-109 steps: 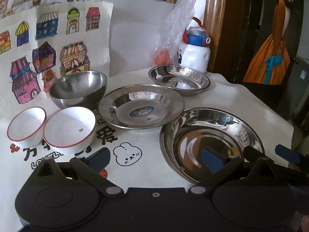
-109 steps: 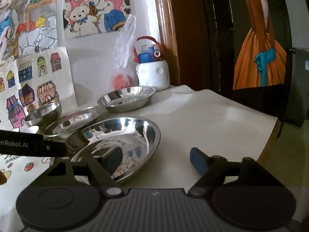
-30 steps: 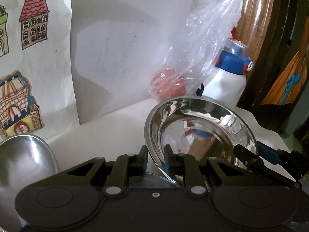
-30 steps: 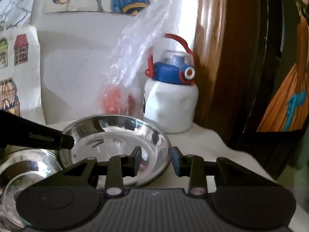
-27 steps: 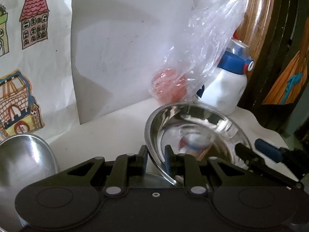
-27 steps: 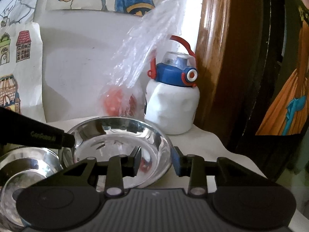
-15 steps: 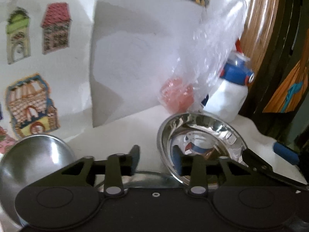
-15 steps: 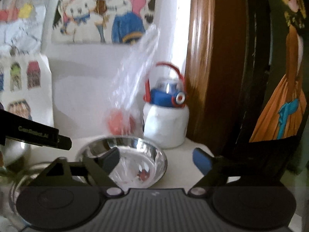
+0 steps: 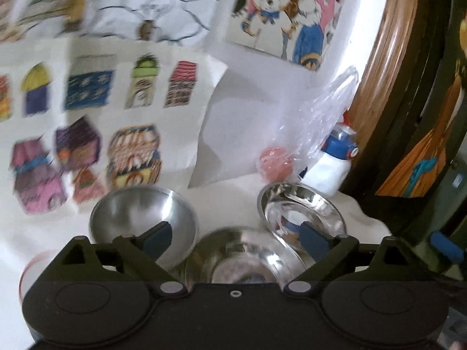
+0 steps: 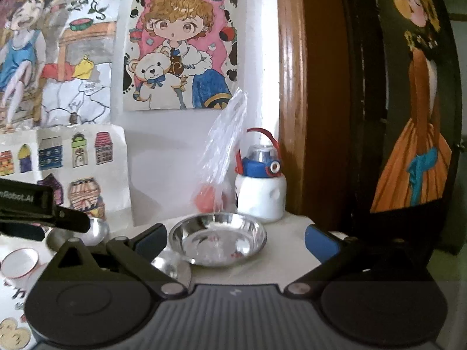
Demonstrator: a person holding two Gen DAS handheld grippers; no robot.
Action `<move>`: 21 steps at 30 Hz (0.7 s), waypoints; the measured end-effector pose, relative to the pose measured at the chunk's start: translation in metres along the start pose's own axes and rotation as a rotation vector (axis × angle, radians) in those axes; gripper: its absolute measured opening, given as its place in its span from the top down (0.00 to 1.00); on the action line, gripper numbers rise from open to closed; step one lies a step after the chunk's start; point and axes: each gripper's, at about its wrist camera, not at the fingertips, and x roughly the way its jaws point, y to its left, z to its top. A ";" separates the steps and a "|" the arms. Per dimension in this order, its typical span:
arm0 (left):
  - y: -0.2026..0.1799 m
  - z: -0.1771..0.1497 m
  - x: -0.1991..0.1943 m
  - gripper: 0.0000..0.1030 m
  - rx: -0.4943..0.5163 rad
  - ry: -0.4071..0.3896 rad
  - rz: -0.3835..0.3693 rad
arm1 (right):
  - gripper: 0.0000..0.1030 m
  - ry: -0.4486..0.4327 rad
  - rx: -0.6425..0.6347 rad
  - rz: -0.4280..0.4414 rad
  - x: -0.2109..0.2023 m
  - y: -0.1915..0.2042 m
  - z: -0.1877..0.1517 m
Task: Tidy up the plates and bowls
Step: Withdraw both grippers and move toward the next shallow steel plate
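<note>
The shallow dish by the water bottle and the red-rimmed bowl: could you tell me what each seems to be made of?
The shallow dish looks like polished stainless steel: a mirror-bright silver surface with sharp reflections. The red-rimmed bowl looks like glossy white ceramic or enamel, opaque with a thin red line on its rim; which of the two the frame leaves open.

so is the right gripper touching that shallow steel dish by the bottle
Apart. The right wrist view shows the right gripper open, its jaws just opened, with the shallow steel dish resting on the table between and beyond the fingers, untouched.
</note>
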 end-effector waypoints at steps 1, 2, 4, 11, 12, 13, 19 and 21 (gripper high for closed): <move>0.001 -0.005 -0.008 0.06 -0.013 0.004 -0.010 | 0.00 0.004 0.005 -0.003 -0.007 -0.001 -0.004; 0.002 -0.011 -0.016 0.05 -0.022 0.008 -0.016 | 0.00 0.009 0.009 -0.004 -0.013 -0.002 -0.008; 0.000 -0.025 -0.030 0.04 -0.025 0.010 -0.019 | 0.00 0.020 0.015 -0.009 -0.025 -0.005 -0.015; -0.016 -0.074 -0.056 0.02 -0.048 0.032 0.027 | 0.00 0.068 0.038 -0.012 -0.043 -0.017 -0.037; -0.017 -0.081 -0.058 0.02 -0.065 0.033 0.035 | 0.00 0.076 0.046 -0.008 -0.042 -0.019 -0.039; -0.017 -0.087 -0.059 0.02 -0.083 0.030 0.042 | 0.00 0.081 0.053 -0.004 -0.041 -0.020 -0.041; -0.012 -0.110 -0.058 0.02 -0.235 0.015 0.116 | 0.00 0.103 0.073 0.024 -0.020 -0.022 -0.048; -0.010 -0.113 -0.053 0.02 -0.273 0.013 0.142 | 0.00 0.119 0.083 0.044 -0.006 -0.021 -0.047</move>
